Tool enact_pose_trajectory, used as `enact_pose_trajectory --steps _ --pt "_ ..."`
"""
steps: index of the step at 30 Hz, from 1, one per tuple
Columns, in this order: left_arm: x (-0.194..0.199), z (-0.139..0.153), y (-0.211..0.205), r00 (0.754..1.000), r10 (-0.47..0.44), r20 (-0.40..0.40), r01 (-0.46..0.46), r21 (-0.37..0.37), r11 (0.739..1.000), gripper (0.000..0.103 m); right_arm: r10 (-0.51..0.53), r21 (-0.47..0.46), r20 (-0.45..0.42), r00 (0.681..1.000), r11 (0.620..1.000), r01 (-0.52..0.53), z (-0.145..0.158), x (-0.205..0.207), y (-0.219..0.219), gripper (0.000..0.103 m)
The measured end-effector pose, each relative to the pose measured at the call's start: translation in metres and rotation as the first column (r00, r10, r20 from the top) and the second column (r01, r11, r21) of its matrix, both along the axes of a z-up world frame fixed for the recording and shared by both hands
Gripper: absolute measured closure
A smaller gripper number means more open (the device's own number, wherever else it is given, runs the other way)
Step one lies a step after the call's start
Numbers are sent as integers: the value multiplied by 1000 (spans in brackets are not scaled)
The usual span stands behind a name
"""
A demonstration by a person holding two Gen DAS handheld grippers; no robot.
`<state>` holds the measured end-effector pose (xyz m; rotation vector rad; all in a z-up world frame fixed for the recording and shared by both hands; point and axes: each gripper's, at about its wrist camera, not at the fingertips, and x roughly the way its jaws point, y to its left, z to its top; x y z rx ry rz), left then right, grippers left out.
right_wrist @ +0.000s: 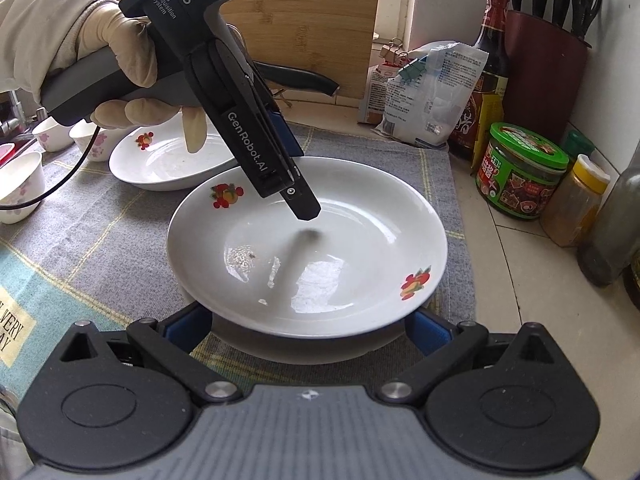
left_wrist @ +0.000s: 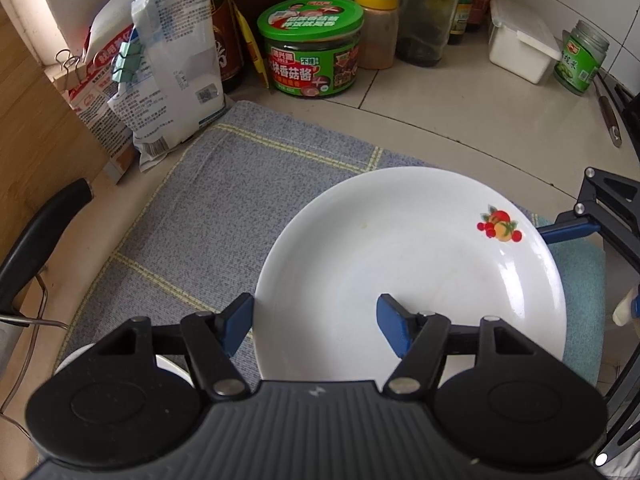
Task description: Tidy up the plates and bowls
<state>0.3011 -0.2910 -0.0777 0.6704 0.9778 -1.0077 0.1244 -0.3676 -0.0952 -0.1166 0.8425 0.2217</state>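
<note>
Left wrist view: left gripper [left_wrist: 316, 320] spread wide, clamped on nothing, straddling the near rim of a white plate [left_wrist: 408, 272] with a fruit decal. One finger outside the rim at 9 o'clock of the plate, the other over the plate's inner slope near 6 o'clock; whether either pad touches cannot be told. Plate resting on a grey checked cloth [left_wrist: 224, 200], toward the 4 o'clock part of it. At 12 o'clock on the counter, a green-lidded jar [left_wrist: 312, 52]; at 10 o'clock, paper bags [left_wrist: 168, 76]. At 3 o'clock, blue finger of the other tool reaching to the plate's edge. Just under the left linkage at 7 o'clock, a white rounded edge, too hidden to name.

Right wrist view: right gripper [right_wrist: 308, 328] also wide apart, fingers flanking the near side of the same plate at 7 and 5 o'clock, apparently below its rim; contact not clear. Second plate [right_wrist: 168, 160] at 10 o'clock, just beside the first, not stacked. Small floral bowls [right_wrist: 52, 140] at 9 o'clock, standing separately near each other. Gloved hand [right_wrist: 120, 52] at 11 o'clock holding the left tool over the plate.

Judged early in the task: plates unstacked, bowls ungathered, near plate about to be gripped. Left to do: lift it, set it on its twin, then nest the bowls.
</note>
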Motion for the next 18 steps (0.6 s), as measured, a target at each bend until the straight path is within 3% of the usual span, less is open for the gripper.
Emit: enact_pose_trajectory --steps 12,18 --pt "-6 8 7 1000 18 11 -17 -21 1000 33 -13 19 -24 1000 1000 14 -4 -5 -3 0" --pt "-14 15 14 999 29 13 -29 -46 999 26 2 -13 13 1000 1000 -2 1 -11 0 0"
